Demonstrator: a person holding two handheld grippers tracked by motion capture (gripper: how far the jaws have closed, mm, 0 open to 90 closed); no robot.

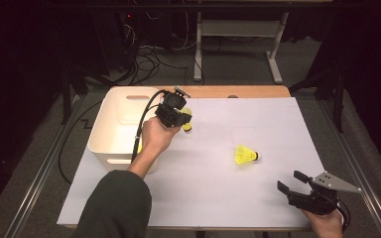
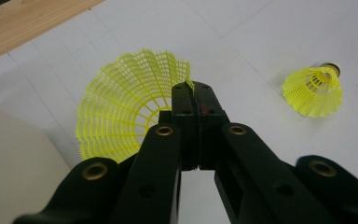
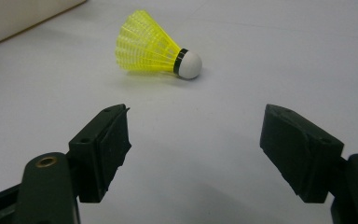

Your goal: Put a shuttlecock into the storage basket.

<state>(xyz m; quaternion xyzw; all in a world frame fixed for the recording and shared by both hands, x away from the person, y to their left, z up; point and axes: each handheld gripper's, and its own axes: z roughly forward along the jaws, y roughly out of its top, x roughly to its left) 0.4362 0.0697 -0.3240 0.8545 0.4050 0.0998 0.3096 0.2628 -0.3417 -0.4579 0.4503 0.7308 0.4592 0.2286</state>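
My left gripper (image 1: 182,118) hangs just right of the white bin (image 1: 116,124), above the table's far left part. Its jaws are shut on the rim of a yellow mesh shuttlecock (image 2: 121,116), seen in the high view as a shuttlecock (image 1: 187,120) at the jaw tips. A second yellow shuttlecock (image 1: 245,154) with a white cork lies on its side mid-table, also in the right gripper view (image 3: 151,49) and the left gripper view (image 2: 314,91). My right gripper (image 1: 288,181) rests near the front right corner, open, with nothing between its jaws (image 3: 193,135), pointing at that shuttlecock.
The white sheet (image 1: 218,188) covers the table, with a wooden strip (image 1: 238,91) along the far edge. The bin's wall (image 2: 14,158) stands close under the left gripper. A bit of yellow (image 1: 139,146) shows inside the bin by the forearm. Cables and a desk frame lie on the floor beyond.
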